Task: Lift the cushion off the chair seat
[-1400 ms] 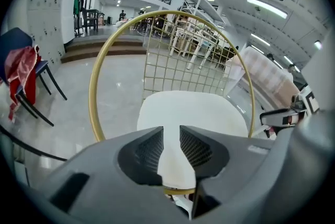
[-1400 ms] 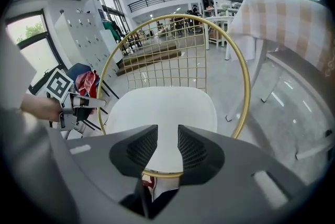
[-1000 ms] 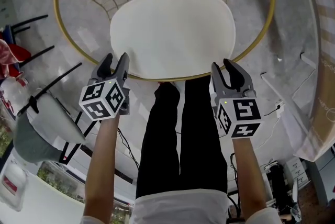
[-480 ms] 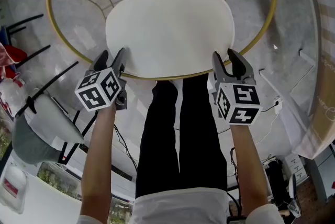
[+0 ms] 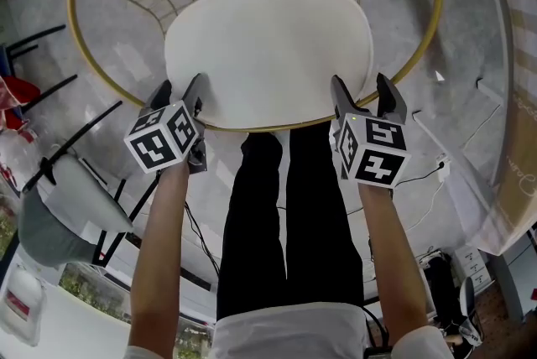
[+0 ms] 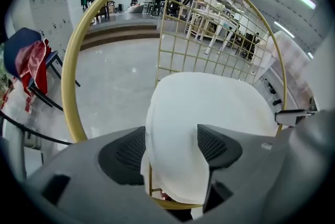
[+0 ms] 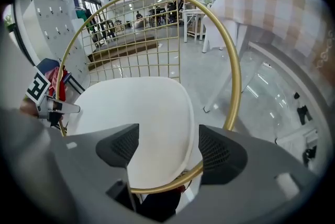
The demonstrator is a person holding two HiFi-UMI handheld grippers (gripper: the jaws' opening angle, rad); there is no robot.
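A white oval cushion [image 5: 268, 51] lies on the seat of a gold wire chair [image 5: 424, 39] with a round hoop rim. My left gripper [image 5: 178, 91] is at the cushion's near left edge and its jaws have just been opening; in the left gripper view the cushion [image 6: 209, 108] edge hangs between the open left gripper [image 6: 171, 145] pads. My right gripper [image 5: 363, 91] is at the near right edge, its jaws also just opened wide. In the right gripper view the right gripper [image 7: 168, 147] straddles the cushion [image 7: 141, 113] edge and the gold rim [image 7: 172, 182].
The person's legs in black trousers [image 5: 285, 215] stand just before the chair. A grey chair [image 5: 59, 210] and dark chair legs are at the left, with a red cloth [image 5: 13, 93]. A table with a checked cloth [image 5: 513, 97] and floor cables [image 5: 436, 173] are at the right.
Both grippers have dropped forward to the cushion's near edge. The right jaws have spread much wider, and the left jaws have also widened.
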